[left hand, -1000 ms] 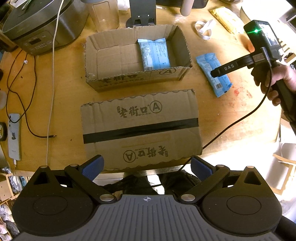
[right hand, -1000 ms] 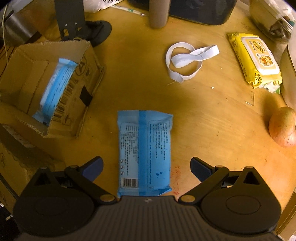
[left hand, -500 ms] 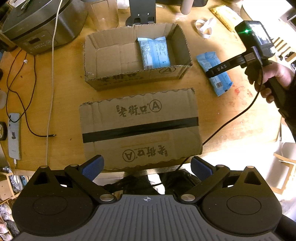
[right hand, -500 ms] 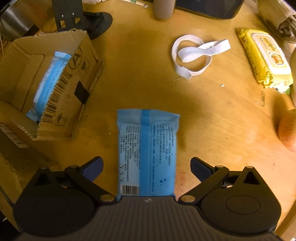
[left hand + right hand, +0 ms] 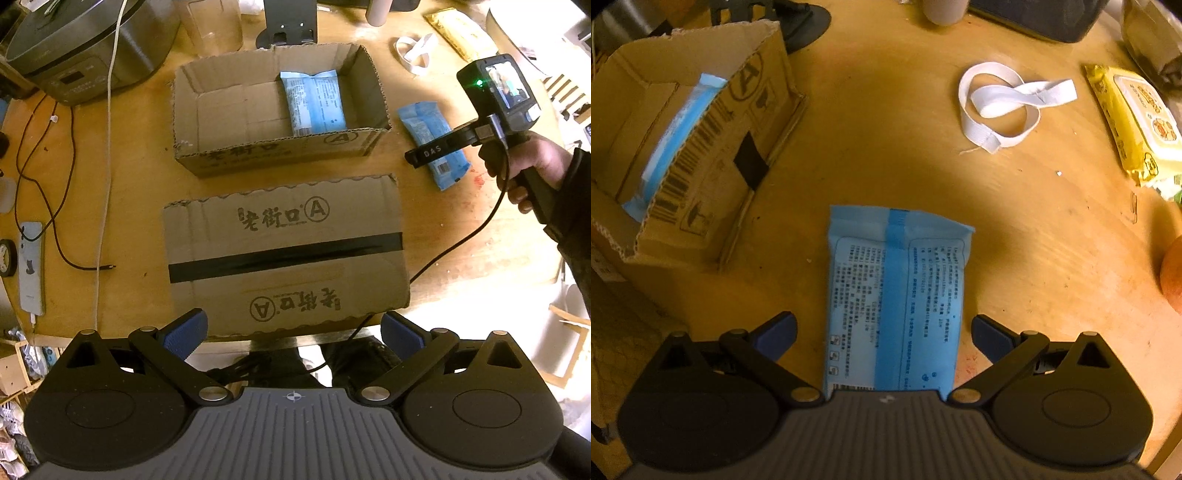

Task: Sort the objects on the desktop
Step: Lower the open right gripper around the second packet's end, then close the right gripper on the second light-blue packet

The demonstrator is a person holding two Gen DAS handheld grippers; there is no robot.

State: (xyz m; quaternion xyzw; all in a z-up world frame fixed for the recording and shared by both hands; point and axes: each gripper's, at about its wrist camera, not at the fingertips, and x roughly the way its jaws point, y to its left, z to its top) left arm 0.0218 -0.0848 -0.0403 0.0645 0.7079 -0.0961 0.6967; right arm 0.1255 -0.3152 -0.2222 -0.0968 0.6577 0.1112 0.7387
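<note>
A blue packet lies flat on the wooden table between the fingers of my right gripper, which is open and low over it, not closed on it. The same packet shows in the left wrist view, right of an open cardboard box, partly under the right gripper. A second blue packet lies inside that box. My left gripper is open and empty, above the table's near edge, over a flat closed cardboard box.
A white elastic band, a yellow wipes pack and an orange fruit lie right of the packet. A rice cooker, cables and a phone are at the left. A black stand is behind the box.
My right gripper has moved forward and lower over the blue packet, which now lies further between the fingers. The left gripper has barely moved.
</note>
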